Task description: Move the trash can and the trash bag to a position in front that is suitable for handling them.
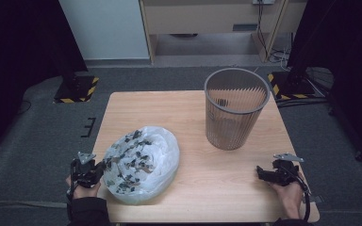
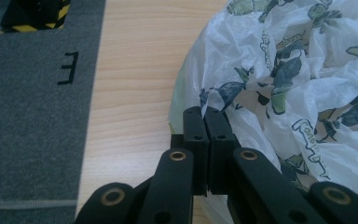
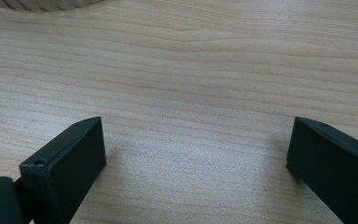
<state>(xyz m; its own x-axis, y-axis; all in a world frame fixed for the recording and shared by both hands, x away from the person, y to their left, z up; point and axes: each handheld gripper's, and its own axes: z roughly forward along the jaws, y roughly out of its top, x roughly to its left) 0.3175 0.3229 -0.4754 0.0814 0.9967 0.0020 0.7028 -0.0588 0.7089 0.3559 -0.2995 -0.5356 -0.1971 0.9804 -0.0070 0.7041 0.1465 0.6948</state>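
Observation:
A crumpled white plastic bag [image 1: 143, 162] printed with dark green figures lies on the front left of the wooden table [image 1: 226, 188]. My left gripper [image 1: 103, 166] is at the bag's left edge, held by a hand at the table's left side. In the left gripper view its jaws [image 2: 208, 115] are pressed together, with a fold of the bag [image 2: 298, 79] pinched at their tips. My right gripper [image 1: 260, 172] rests near the front right corner, pointing left. Its jaws [image 3: 196, 133] stand wide apart over bare wood with nothing between them.
A grey slatted wastebasket [image 1: 235, 110] stands upright at the back right of the table, and its base [image 3: 42, 3] sits just ahead of the right gripper. Grey carpet [image 2: 32, 116] surrounds the table, with black-and-yellow stand bases [image 1: 78, 89] behind.

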